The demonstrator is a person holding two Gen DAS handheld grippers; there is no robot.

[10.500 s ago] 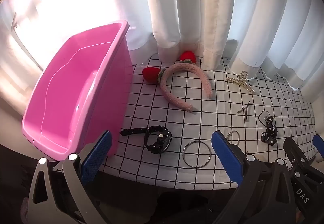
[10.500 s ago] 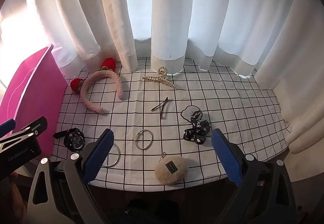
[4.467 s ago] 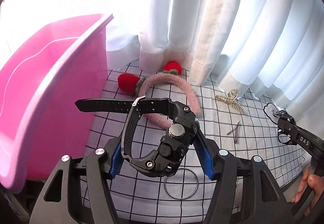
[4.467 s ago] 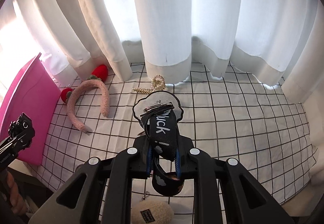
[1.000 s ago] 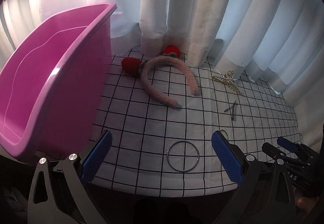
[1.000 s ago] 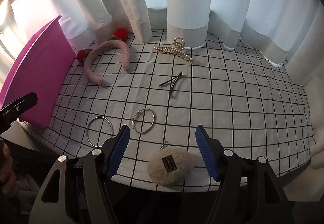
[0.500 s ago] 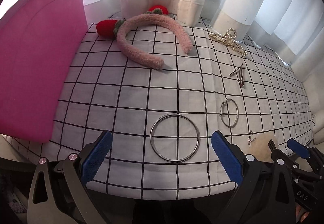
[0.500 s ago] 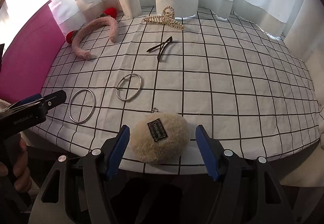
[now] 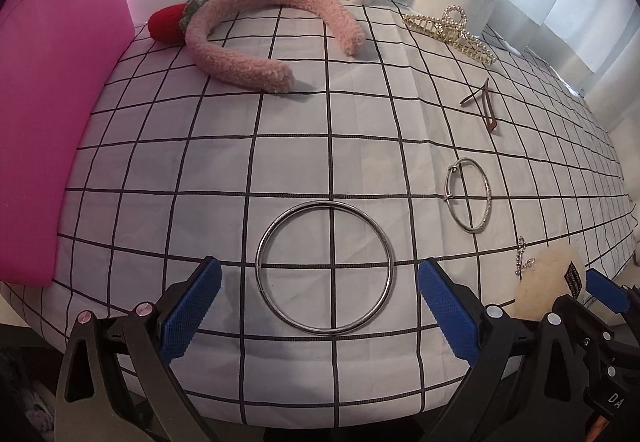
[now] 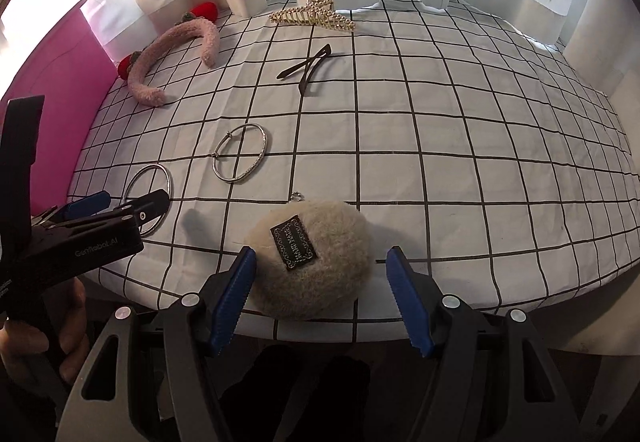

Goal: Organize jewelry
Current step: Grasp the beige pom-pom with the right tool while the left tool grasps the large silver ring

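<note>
A large silver bangle point(image 9: 328, 203) lies flat on the checked tablecloth point(image 9: 280, 146). My left gripper point(image 9: 319, 270) hovers just over the bangle, open, a blue pad on each side and nothing gripped. A fluffy beige pouch point(image 10: 332, 234) with a black label sits near the table's front edge. My right gripper point(image 10: 320, 258) stands open astride the pouch; the left pad is close to the fluff, the right pad is clear of it. A smaller silver bangle point(image 10: 264, 150) lies between the two.
A pink bin point(image 9: 52, 102) stands at the left edge of the table. Further back lie a pink fuzzy headband point(image 9: 240, 70) with red strawberries, a pearl hair claw point(image 9: 452, 30) and dark hairpins point(image 9: 484, 102). White curtains hang behind. A hand holds the left gripper point(image 10: 120, 206).
Both grippers have sunk toward the table. The large bangle now sits between the left pads, and the pouch has come between the right pads.
</note>
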